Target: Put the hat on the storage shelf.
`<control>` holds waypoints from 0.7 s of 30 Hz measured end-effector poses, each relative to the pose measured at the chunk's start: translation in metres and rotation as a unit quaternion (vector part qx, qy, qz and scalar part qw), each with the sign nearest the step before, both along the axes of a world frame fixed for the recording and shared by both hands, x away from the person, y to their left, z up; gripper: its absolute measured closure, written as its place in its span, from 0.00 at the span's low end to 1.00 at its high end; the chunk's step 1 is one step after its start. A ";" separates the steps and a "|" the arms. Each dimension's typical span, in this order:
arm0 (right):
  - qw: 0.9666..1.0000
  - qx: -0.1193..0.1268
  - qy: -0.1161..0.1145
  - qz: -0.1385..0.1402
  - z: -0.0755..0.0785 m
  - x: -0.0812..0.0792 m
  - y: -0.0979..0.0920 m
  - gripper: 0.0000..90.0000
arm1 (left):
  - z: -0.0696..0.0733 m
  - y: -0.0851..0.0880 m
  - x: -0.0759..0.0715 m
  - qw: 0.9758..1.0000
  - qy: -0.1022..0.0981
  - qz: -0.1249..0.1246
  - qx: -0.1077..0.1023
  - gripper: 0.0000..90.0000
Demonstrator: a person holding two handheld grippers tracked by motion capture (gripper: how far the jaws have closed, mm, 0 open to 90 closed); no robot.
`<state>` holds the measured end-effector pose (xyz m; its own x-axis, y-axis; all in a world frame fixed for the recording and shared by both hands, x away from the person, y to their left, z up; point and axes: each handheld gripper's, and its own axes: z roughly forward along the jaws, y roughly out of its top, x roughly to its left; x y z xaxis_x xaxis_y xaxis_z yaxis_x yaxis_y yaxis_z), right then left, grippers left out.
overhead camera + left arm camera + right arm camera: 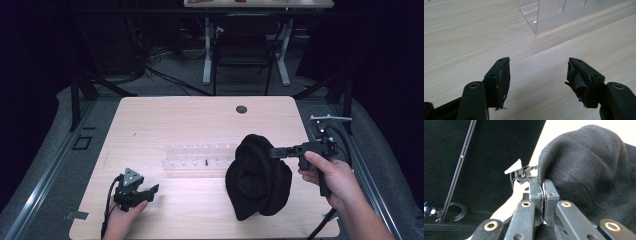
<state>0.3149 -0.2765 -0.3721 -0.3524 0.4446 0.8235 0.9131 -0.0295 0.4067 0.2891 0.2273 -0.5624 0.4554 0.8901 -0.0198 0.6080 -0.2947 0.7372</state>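
Right gripper (pixel 274 152) pinches black beanie (pixel 257 177) above table (pixel 200 115).

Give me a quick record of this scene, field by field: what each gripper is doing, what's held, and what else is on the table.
held item: black knit hat, pinched at its edge, bulk hanging to the table
right gripper: shut on the hat
left gripper: open, nothing between its jaws, low over the wood
other item: clear plastic rack mid-table, beside the hat

No text, label, brand or number can be read — not on anything here.
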 end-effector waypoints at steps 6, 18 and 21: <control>1.000 0.006 -0.012 -0.018 0.013 0.000 -0.008 0.98 | 0.000 0.000 0.000 1.000 0.000 0.001 0.000 0.40; 0.999 0.017 -0.031 -0.039 0.028 0.004 -0.013 0.98 | -0.001 0.000 0.000 1.000 0.000 0.001 -0.001 0.40; 0.998 0.017 -0.038 -0.044 0.034 0.006 -0.011 0.98 | 0.000 0.000 0.000 1.000 0.000 0.001 -0.001 0.40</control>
<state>0.3211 -0.2875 -0.3377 -0.3754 0.4489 0.8109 0.8727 -0.1235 0.4724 0.2895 0.2271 -0.5629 0.4538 0.8908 -0.0225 0.6088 -0.2915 0.7378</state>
